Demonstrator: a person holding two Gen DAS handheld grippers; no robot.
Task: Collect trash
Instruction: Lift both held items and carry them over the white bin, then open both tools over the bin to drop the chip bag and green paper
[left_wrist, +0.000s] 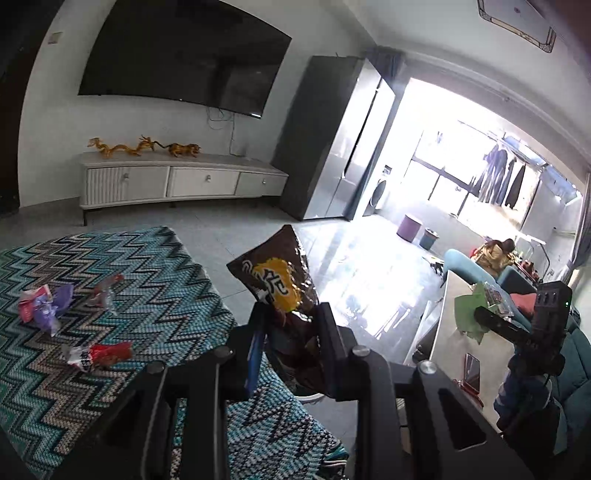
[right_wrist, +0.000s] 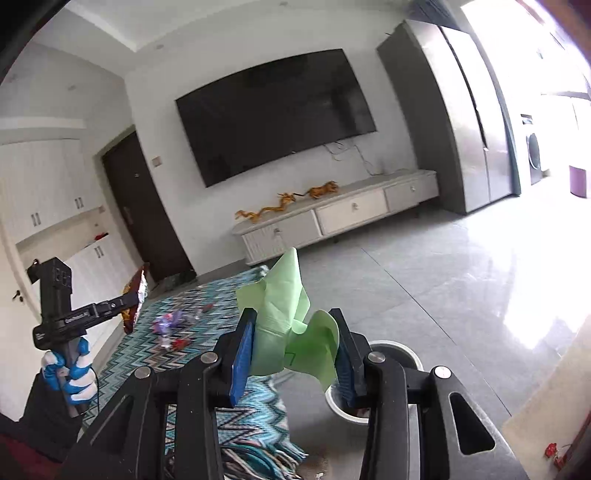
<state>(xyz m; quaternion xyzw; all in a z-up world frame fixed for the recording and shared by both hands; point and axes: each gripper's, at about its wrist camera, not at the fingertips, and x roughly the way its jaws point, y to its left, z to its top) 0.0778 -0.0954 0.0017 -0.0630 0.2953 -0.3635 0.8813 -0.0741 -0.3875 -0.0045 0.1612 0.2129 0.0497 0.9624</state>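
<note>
My left gripper (left_wrist: 291, 314) is shut on a brown and yellow snack bag (left_wrist: 275, 275), which sticks up between the fingers above the zigzag rug (left_wrist: 155, 295). Several wrappers lie on that rug: a purple and pink one (left_wrist: 44, 304), a red one (left_wrist: 101, 354) and a clear red one (left_wrist: 105, 290). My right gripper (right_wrist: 295, 332) is shut on a crumpled green paper (right_wrist: 286, 314). Below it stands a white bin (right_wrist: 388, 347), partly hidden by the fingers. The left gripper with its bag (right_wrist: 135, 297) shows at the left of the right wrist view, held by a gloved hand (right_wrist: 74, 373).
A low white TV cabinet (left_wrist: 177, 179) with golden figurines and a wall TV (left_wrist: 184, 55) stand ahead. A grey fridge (left_wrist: 332, 140) is to the right. A pale table (left_wrist: 454, 343) with a phone (left_wrist: 472, 371) lies at right, beside blue seating (left_wrist: 461, 264). The floor (right_wrist: 424, 277) is glossy tile.
</note>
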